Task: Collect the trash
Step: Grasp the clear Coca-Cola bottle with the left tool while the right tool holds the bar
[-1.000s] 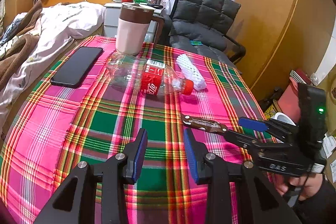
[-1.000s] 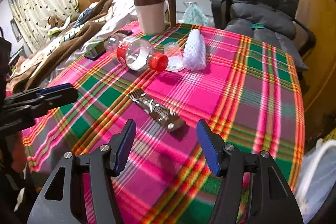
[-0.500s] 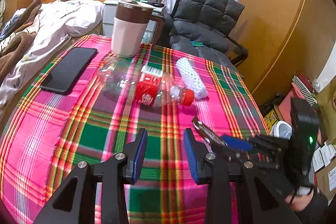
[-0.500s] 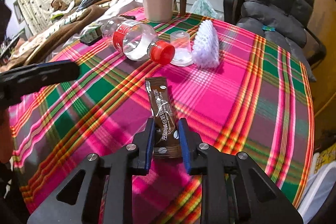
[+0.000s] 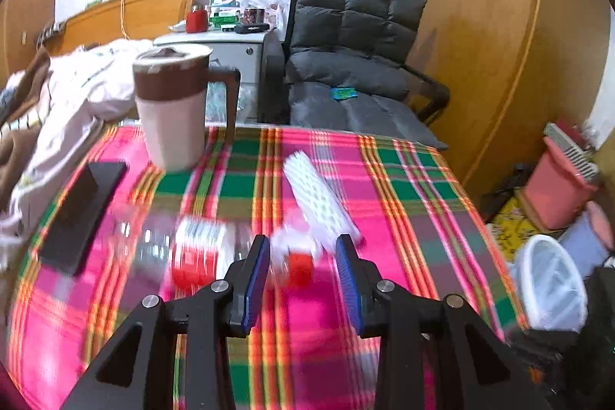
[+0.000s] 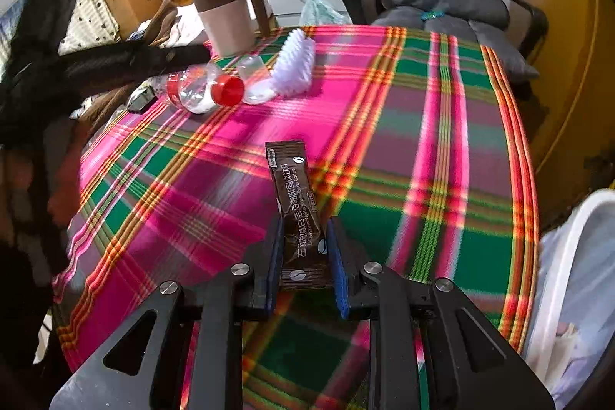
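- A table draped in a pink, green and orange plaid cloth (image 6: 423,125) fills both wrist views; a grey padded chair (image 5: 346,64) stands beyond its far edge.
- A white bin (image 5: 549,287) sits on the floor off the table's right side, near a pink container (image 5: 557,187).
- A lidded brown-and-cream jug (image 5: 173,110) stands upright at the far side of the table, a black phone (image 5: 80,210) lying flat just left of it.
- A clear plastic bottle (image 6: 196,91) with a red cap lies on its side, blurred in the left wrist view, beside a white foam net sleeve (image 6: 294,64).
- The left gripper (image 5: 303,279) hangs over the table with its 2 blue-padded fingers spread, the bottle's cap in line with the gap between them.
- The right gripper (image 6: 303,256) pinches a brown coffee sachet (image 6: 298,202) by its lower end, lifted clear above the cloth.
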Action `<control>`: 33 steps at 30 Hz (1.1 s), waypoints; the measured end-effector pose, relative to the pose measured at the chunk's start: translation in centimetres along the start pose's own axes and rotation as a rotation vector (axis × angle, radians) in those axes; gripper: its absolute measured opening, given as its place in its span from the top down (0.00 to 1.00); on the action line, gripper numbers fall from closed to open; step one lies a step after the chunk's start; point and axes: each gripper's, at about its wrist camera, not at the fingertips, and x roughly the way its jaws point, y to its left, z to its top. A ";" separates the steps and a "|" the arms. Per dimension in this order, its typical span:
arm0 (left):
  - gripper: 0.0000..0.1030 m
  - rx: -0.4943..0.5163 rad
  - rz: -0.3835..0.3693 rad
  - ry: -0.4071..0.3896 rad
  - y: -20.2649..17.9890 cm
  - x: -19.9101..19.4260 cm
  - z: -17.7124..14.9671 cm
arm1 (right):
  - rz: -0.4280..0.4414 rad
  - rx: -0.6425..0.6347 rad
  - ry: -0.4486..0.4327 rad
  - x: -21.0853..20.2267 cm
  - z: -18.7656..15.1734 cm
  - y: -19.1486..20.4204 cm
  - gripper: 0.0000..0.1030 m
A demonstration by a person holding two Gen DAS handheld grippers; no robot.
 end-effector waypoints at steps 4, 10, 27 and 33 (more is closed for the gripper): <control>0.66 -0.012 -0.004 0.054 0.4 2.6 1.0 | 0.009 0.004 -0.009 0.1 0.3 0.0 0.75; 0.66 -0.021 -0.007 0.107 0.9 3.5 0.1 | 0.012 0.022 -0.019 0.0 0.5 -0.3 0.75; 0.64 -0.173 0.183 0.002 8.3 -5.9 -5.7 | -0.001 0.031 -0.013 -0.4 -0.3 -0.4 0.75; 0.55 -0.155 0.318 -0.066 11.4 -7.4 -5.9 | -0.009 0.029 -0.005 -0.4 -0.5 -0.4 0.75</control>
